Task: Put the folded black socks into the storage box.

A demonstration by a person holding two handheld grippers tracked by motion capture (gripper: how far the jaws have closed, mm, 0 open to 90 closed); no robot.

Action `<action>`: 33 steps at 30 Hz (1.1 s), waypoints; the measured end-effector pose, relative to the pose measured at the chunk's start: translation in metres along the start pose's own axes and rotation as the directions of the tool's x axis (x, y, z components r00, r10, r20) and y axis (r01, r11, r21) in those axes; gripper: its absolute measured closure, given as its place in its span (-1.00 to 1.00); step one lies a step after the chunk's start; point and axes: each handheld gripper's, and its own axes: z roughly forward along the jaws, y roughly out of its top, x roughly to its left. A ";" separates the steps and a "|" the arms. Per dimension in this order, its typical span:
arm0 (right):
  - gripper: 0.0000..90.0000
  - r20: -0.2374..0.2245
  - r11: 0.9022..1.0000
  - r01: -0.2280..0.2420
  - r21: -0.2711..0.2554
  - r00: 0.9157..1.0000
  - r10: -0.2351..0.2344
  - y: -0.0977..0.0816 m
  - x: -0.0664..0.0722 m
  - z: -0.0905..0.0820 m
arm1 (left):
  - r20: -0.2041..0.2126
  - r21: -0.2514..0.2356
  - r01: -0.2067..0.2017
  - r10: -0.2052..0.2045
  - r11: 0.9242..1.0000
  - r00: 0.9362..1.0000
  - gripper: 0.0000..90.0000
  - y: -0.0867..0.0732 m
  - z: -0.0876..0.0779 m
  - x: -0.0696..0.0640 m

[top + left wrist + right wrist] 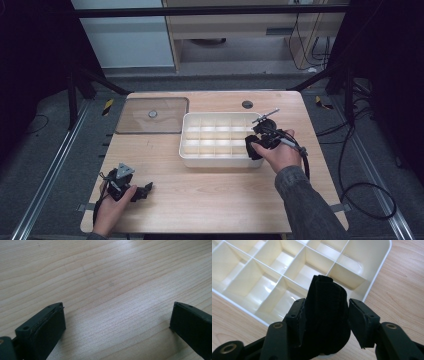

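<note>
A: Two hand-held grippers are on the counter. What has the right hand-held gripper (325, 315) got?

B: A black strap (325, 312), a folded band of woven cloth. It stands between the jaws at the tray's (220, 161) near right corner, toward the counter's right edge. One pad lies against it, while a thin gap shows at the other, so the jaws look about half open and the grip slack or let go.

A: How would the strap handle?

B: Light and soft, I'd judge. It looks limp enough to fold or sag, and the weave should give the pads good purchase, so slipping seems unlikely. Nothing fragile about it. I'd pinch it across the flat of the fold, near the middle, where the layers lie doubled. Taken by a loose end it may well unroll and dangle.

A: And the tray?

B: White plastic, split by thin walls into many small compartments. Those I can see are empty. The strap hangs over the compartment at the near right corner, and I can't tell whether its lower end touches the tray.

A: The left hand-held gripper (145, 190)?

B: Near the counter's near left corner, jaws wide apart, with bare wood between them. A clear lid (152, 115) lies flat at the far left, just beside the tray.
</note>
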 end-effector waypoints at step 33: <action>1.00 0.016 0.999 0.046 0.008 0.999 -0.046 0.061 -0.022 -0.065 | 0.000 -0.001 0.001 -0.001 1.000 1.000 -1.00 0.000 0.000 0.000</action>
